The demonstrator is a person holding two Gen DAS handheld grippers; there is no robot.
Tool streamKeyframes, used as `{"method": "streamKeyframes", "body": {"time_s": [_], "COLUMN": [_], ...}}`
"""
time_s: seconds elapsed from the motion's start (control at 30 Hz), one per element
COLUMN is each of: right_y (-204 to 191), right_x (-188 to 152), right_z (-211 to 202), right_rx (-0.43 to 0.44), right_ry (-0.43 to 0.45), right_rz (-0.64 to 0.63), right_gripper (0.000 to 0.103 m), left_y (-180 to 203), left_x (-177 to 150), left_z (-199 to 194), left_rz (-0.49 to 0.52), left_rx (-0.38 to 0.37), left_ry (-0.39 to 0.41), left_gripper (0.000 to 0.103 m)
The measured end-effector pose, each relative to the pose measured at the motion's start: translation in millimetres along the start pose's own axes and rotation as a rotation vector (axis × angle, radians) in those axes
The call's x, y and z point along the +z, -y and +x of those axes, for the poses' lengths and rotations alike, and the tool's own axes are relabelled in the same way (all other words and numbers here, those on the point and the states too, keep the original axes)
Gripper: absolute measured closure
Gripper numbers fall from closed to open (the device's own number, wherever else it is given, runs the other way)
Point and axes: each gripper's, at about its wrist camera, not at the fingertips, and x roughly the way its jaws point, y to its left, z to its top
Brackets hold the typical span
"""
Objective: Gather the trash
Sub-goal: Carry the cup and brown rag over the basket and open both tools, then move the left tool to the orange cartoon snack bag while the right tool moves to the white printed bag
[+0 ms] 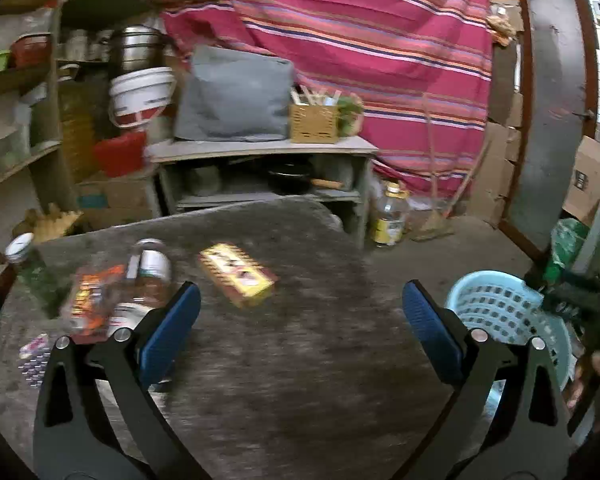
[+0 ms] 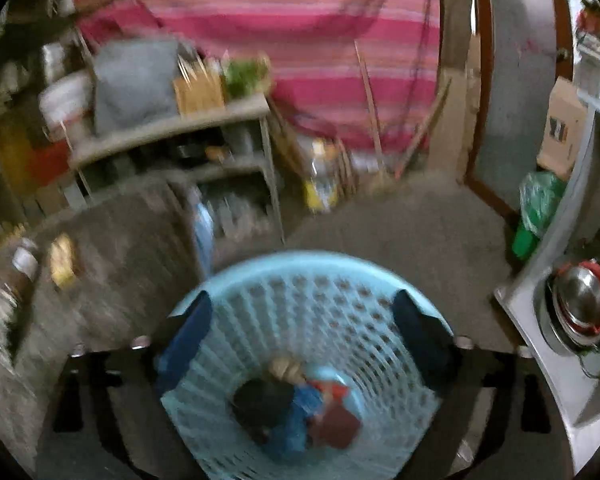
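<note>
Several scraps [image 2: 300,412] lie inside the blue basket [image 2: 340,280] beneath the parted right tongs [image 2: 302,320].

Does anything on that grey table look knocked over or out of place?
Yes. A clear bottle lies on its side on the table, beside a crumpled orange wrapper and a yellow box lying flat and askew. The view is blurry.

Ahead of me a pink striped cloth [image 1: 340,40] hangs across the back wall. Below it stands a low grey shelf unit [image 1: 260,152] carrying a grey cushion [image 1: 236,96] and a woven box [image 1: 314,122]. Wooden shelves [image 1: 16,80] crowd my left, a brown-framed door [image 1: 556,100] stands open at right, and the floor [image 2: 400,220] is bare concrete.
</note>
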Motion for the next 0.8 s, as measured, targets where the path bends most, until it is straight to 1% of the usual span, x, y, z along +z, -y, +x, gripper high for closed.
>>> {"method": "streamKeyframes", "body": {"time_s": [0.07, 0.17, 0.37, 0.57, 0.7, 0.8], "right_y": [-18.5, -51.0, -129.1, -189.4, -219.7, -236.6], "right_x": [3.9, 5.3, -0.8, -7.6, -11.2, -12.9], "right_z": [-13.7, -22.6, -25.5, -23.7, -25.8, -23.7], "right_rx": [0.043, 0.116, 0.178, 0.231, 0.256, 0.270], "right_ry": [0.063, 0.107, 0.126, 0.109, 0.130, 0.135], "right_rz": [0.001, -0.009, -0.112, -0.185, -0.234, -0.255], "right_gripper": [0.008, 0.008, 0.008, 0.008, 0.008, 0.008], "left_y": [-17.3, -43.7, -97.0, -139.5, -166.4, -186.3], "left_x": [-1.6, -6.3, -11.6, -13.7, -18.9, -23.5], "left_z": [-8.5, -20.5, -30.2, -30.1, -28.1, -24.8], "left_rz": [-0.010, -0.022, -0.040, -0.047, -0.055, -0.078], "left_rx": [0.020, 0.058, 0.138, 0.204, 0.240, 0.254], "left_ry": [0.007, 0.021, 0.028, 0.032, 0.026, 0.009], "left_gripper": [0.005, 0.005, 0.005, 0.005, 0.005, 0.005]}}
